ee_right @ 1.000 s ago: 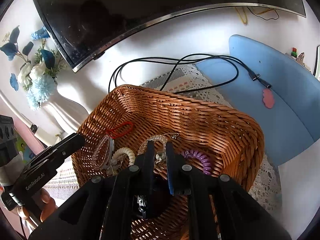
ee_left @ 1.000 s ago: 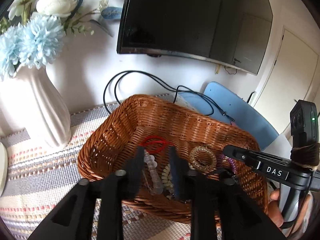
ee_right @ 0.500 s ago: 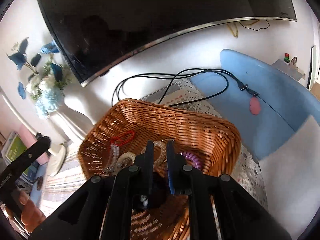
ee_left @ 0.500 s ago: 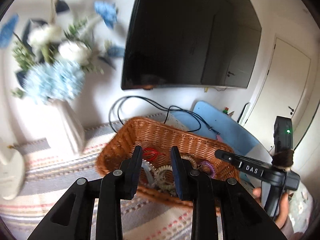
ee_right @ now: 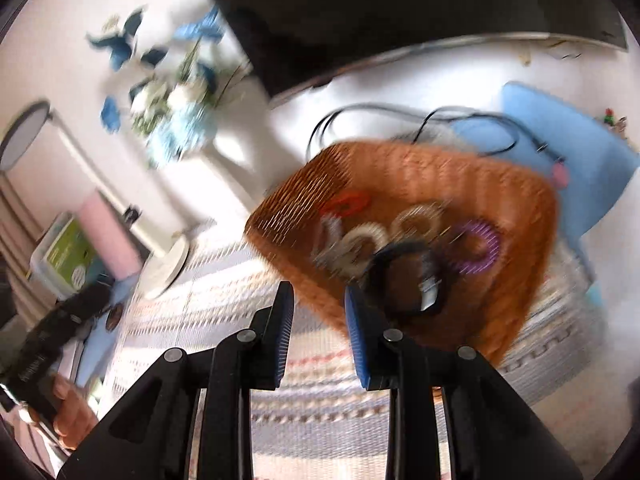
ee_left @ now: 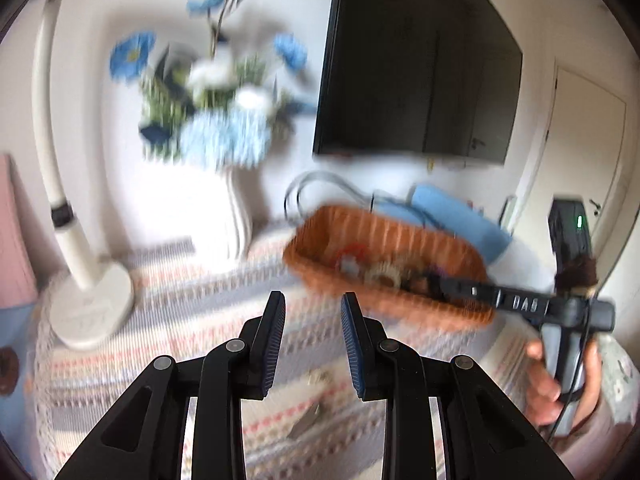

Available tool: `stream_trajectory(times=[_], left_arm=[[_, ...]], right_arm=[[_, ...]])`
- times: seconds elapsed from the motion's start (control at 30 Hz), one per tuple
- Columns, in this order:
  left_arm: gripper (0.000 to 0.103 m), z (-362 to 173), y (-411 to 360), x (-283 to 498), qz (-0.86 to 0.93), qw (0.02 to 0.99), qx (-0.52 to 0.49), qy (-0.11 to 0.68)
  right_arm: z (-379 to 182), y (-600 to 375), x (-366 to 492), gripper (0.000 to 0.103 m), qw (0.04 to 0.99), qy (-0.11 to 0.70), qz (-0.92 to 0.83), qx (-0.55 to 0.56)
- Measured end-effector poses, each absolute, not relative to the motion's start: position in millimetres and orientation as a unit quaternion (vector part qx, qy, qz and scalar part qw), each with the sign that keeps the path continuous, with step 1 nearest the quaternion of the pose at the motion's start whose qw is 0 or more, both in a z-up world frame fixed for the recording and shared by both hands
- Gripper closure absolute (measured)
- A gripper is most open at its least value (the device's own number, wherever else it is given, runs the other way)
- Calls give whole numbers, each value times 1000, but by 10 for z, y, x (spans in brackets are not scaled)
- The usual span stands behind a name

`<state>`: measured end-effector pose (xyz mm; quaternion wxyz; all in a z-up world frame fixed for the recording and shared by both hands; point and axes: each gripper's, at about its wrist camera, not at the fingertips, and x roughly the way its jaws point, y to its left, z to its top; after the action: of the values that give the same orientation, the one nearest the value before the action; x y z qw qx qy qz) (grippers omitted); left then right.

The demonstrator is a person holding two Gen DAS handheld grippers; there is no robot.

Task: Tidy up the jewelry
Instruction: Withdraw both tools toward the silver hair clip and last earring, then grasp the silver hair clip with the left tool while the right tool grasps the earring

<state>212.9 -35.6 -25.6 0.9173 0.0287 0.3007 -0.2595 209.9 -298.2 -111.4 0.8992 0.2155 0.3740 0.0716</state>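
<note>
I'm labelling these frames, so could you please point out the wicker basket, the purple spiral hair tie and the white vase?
wicker basket (ee_right: 304,200): right wrist view, on its left inner wall.
purple spiral hair tie (ee_right: 490,240): right wrist view, on the right side of its coil.
white vase (ee_left: 236,216): left wrist view, on its ribbed body.

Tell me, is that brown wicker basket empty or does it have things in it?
Not empty. The basket holds several blurred rings: a red loop, a purple coil, pale coils and a black band.
</note>
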Motion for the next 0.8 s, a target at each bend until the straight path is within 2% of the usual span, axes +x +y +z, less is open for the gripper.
stream_trajectory(times=[0.2,0.4,0.53,0.8], left_arm=[[73,-813,-272,2191,-286,889,66,351],[73,-1113,-254,2329,-335,850,56,404],[73,-1313,-432,2262,-344,835,93,420],[74,-1387,-567,2244,-317,841,121,421]], right_arm=[[-1273,-2518,2383,74,871,440,133,174],[-1432,-2173,2577,74,866,455,181,100],[-1600,-1979,2623,74,857,468,212,44],[-1746,-1777,2596,74,855,469,220,-6]])
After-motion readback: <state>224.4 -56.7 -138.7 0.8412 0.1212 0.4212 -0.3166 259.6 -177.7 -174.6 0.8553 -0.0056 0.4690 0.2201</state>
